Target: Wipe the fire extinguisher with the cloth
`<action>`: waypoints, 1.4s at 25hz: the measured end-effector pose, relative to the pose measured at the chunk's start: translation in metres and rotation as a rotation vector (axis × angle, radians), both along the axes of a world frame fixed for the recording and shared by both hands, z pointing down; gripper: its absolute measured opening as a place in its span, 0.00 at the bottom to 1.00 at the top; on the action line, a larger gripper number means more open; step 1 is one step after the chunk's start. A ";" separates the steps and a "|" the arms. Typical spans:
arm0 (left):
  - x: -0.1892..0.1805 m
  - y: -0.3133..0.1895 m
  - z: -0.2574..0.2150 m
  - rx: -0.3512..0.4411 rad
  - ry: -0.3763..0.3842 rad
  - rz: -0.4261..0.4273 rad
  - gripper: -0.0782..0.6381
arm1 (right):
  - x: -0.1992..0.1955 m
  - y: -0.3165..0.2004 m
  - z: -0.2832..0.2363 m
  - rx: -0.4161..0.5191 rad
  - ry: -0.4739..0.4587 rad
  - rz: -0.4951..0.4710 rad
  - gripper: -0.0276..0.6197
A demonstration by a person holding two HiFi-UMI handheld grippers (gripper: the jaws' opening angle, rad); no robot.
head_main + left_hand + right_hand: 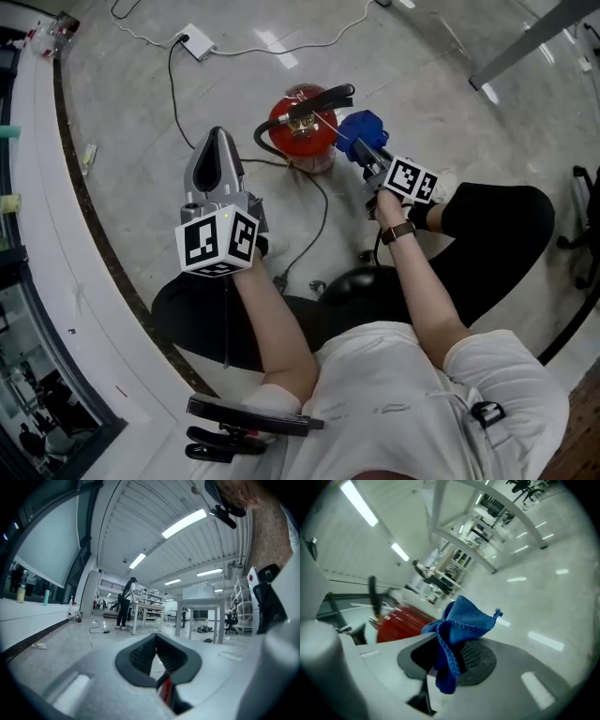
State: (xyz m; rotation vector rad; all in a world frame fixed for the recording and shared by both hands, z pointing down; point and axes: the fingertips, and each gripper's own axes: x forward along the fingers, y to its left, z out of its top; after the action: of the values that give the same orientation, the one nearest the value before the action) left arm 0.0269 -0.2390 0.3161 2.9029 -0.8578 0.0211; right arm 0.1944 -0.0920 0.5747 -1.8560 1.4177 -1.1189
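Right gripper (366, 147) was clamped tight on the blue cloth (361, 127), the fabric bunched up and spilling out past both jaws. The red fire extinguisher (300, 131) stood upright on the grey floor (441, 84) at twelve o'clock from the person's knees, black hose curling over its top. The cloth sat at the extinguisher's three o'clock side, right up against the red body. From the right gripper view, the cloth (461, 620) flared above the jaws of the right gripper (452, 651), with the extinguisher (401, 620) at ten o'clock behind it. Left gripper (217, 137) hung apart at the extinguisher's eight o'clock, jaws closed together on nothing (156, 637). A white power strip (195, 40) lay at eleven o'clock, well away.
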 end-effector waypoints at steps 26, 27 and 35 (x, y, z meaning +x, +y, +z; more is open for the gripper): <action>0.025 0.048 -0.008 0.016 -0.018 0.060 0.11 | -0.018 -0.018 0.037 0.168 -0.341 0.083 0.19; 0.026 0.047 -0.003 0.012 -0.032 0.058 0.11 | -0.019 -0.017 0.065 0.105 -0.352 0.082 0.19; 0.030 0.026 0.023 -0.003 -0.099 0.029 0.11 | -0.046 0.005 0.249 -0.385 -0.438 0.062 0.19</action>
State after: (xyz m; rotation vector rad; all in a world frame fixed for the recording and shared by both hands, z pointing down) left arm 0.0568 -0.2126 0.3389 2.9328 -0.8290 0.1699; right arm 0.1489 -0.0866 0.8242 -1.7316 0.9376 -1.7332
